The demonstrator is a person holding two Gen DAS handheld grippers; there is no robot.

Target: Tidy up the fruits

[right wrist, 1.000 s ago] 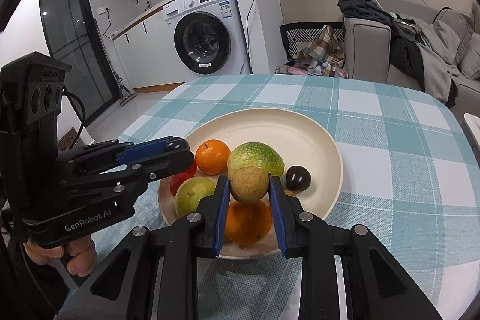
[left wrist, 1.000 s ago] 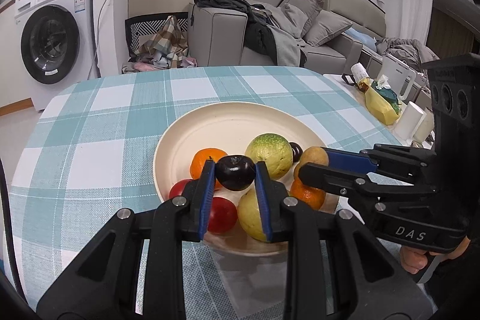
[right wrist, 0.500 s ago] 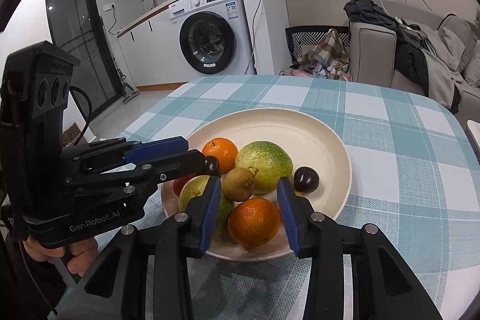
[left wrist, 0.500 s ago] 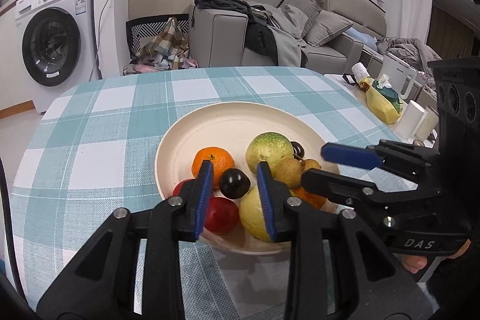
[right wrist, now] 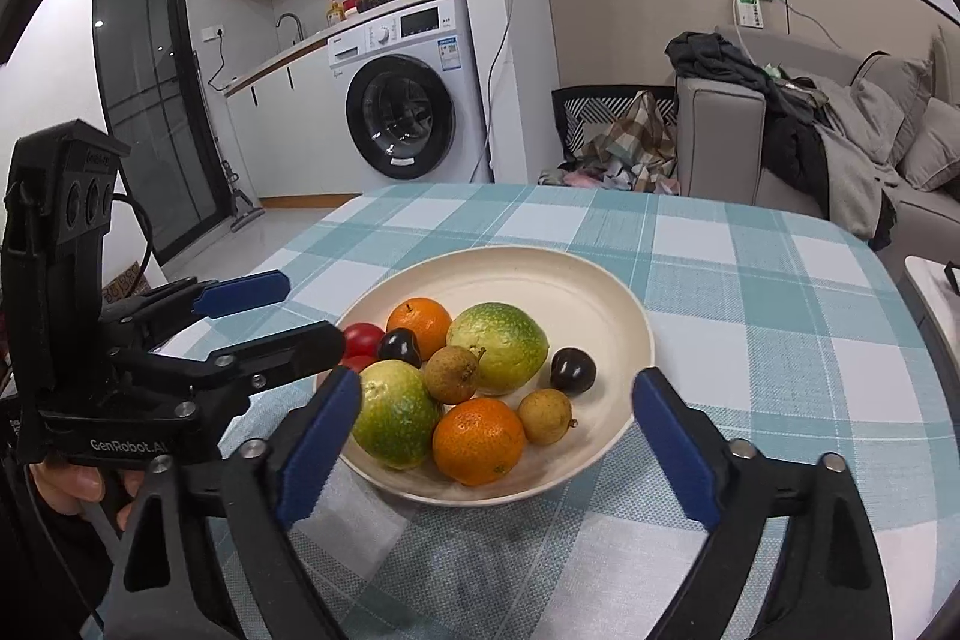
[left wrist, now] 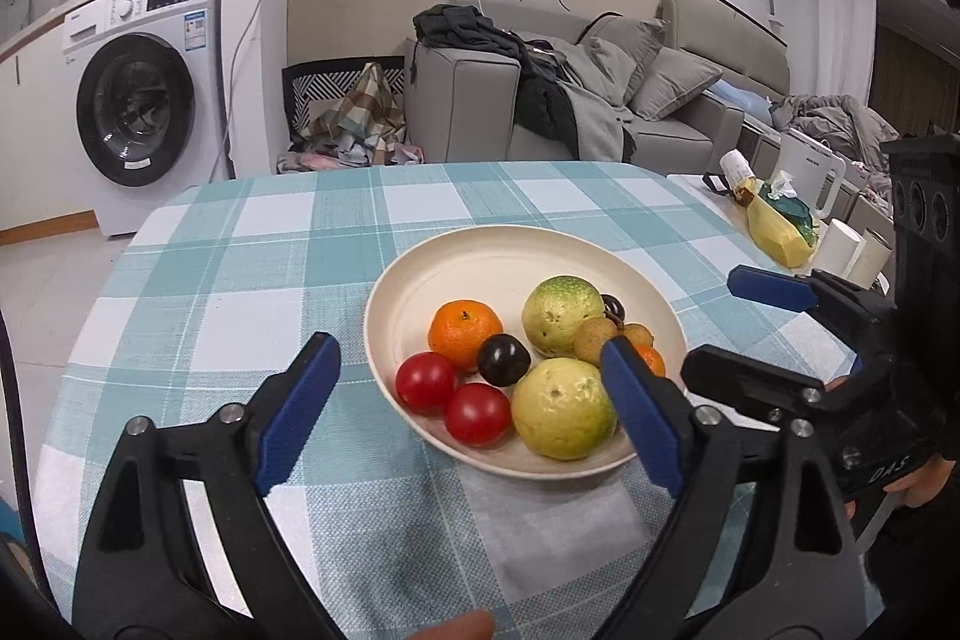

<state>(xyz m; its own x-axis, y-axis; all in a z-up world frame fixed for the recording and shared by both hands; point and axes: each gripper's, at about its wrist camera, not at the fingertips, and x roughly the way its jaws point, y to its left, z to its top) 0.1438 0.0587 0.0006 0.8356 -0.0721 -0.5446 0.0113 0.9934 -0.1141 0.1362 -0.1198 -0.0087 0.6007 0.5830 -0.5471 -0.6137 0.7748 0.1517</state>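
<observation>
At the near edge of both views, the grippers are seen w/ jaws opening, spread wide, nothing pinched. Left gripper (left wrist: 468,400) is held low over the near rim of the plate (left wrist: 510,244); its blue pads flank the near fruit w/o touching any. Right gripper (right wrist: 498,436) is likewise poised at the plate's near side, pads apart on either side of the pile, no contact.

All fruit is found on the plate, which is set on the checked bench (right wrist: 750,280). Nearest the left gripper: two tomatoes (left wrist: 477,412) and a yellow-green guava (left wrist: 564,415). Behind them a dark plum (left wrist: 503,359), an orange (left wrist: 465,331), a 2nd guava (left wrist: 561,313), a longan (left wrist: 595,335). From the right view a 2nd orange (right wrist: 478,439), 2nd longan (right wrist: 545,415) and 2nd plum (right wrist: 573,370) are also made out.

Step judged: release just being finished, fruit left loose in the plate; the task looks near done, since no fruit is seen on the cloth. Next move, if any, calls for both grippers to be backed off w/o the pile being nudged; round fruit stacked close could be rolled easily.

Further off, a washer (left wrist: 135,100) and a sofa (left wrist: 600,100) are seen.
</observation>
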